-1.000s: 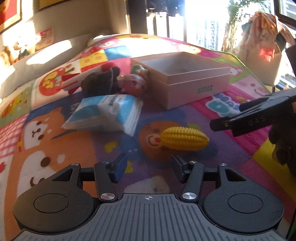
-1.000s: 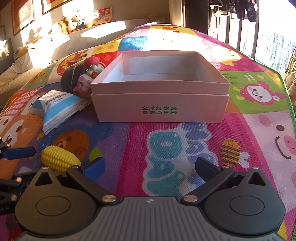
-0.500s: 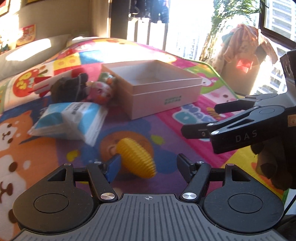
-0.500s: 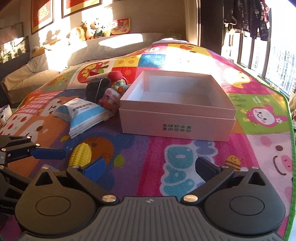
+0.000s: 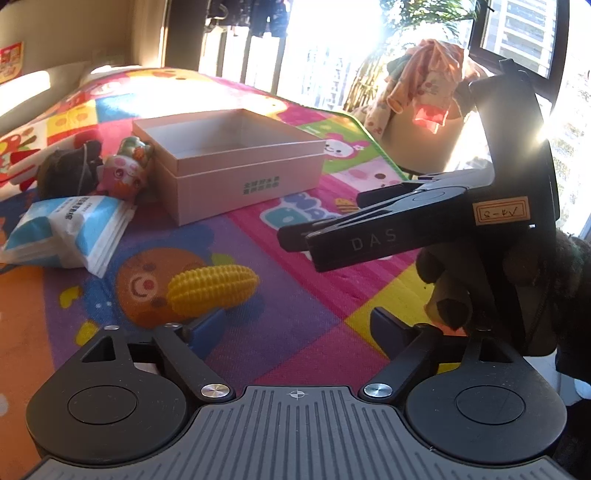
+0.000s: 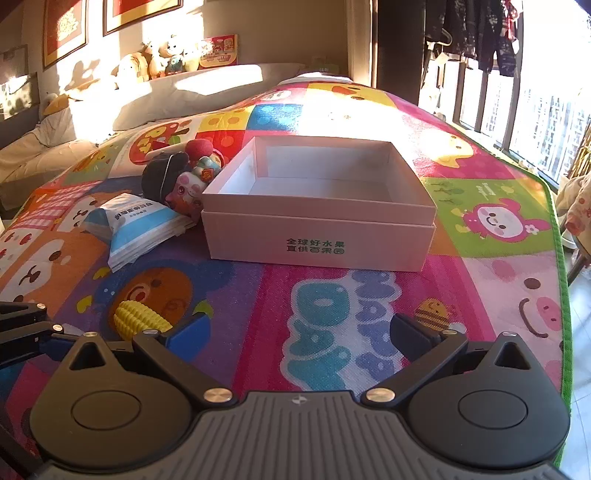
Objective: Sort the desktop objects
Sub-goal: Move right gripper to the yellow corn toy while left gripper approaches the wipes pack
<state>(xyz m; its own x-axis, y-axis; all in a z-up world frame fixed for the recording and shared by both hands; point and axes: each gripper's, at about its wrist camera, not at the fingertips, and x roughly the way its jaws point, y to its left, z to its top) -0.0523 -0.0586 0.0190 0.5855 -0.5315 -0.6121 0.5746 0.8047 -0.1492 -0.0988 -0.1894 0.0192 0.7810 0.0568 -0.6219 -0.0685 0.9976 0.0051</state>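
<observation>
So everything sits on a kids' play mat (image 6: 480, 177) w/ bright cartoon squares, animals and big bubble letters, hard sun across the far half. Room behind has a pale sofa (image 6: 207, 88) w/ plush toys (image 6: 162, 59) lined on top, red framed prints (image 6: 66, 29) on the wall, clothes hanging by the window (image 6: 476, 29), and a plant (image 5: 417, 44) plus a draped cloth (image 5: 428, 74) over on the window side.

Yellow toy corn (image 5: 212, 290) lies on its side on the mat's orange cartoon face. Left gripper (image 5: 291, 328) has just been spreading its jaws and they're wide apart now; corn sits right by the blue pad of its left finger, more outside the gap than in it, nothing pinched. Right gripper (image 6: 299, 334) also wide apart, empty, just mat between the fingers; corn is off past its left finger.

Open pink-white box (image 6: 321, 206) sits further back, empty inside. Tissue pack (image 6: 144, 225) and a couple of toy figures (image 6: 184, 181) are next to its left side.

Writing: green Chinese print on the box front, "DAS" on the right gripper's arm in the left view, plus a handwritten sticker (image 5: 500, 212) I can't rly read.
</observation>
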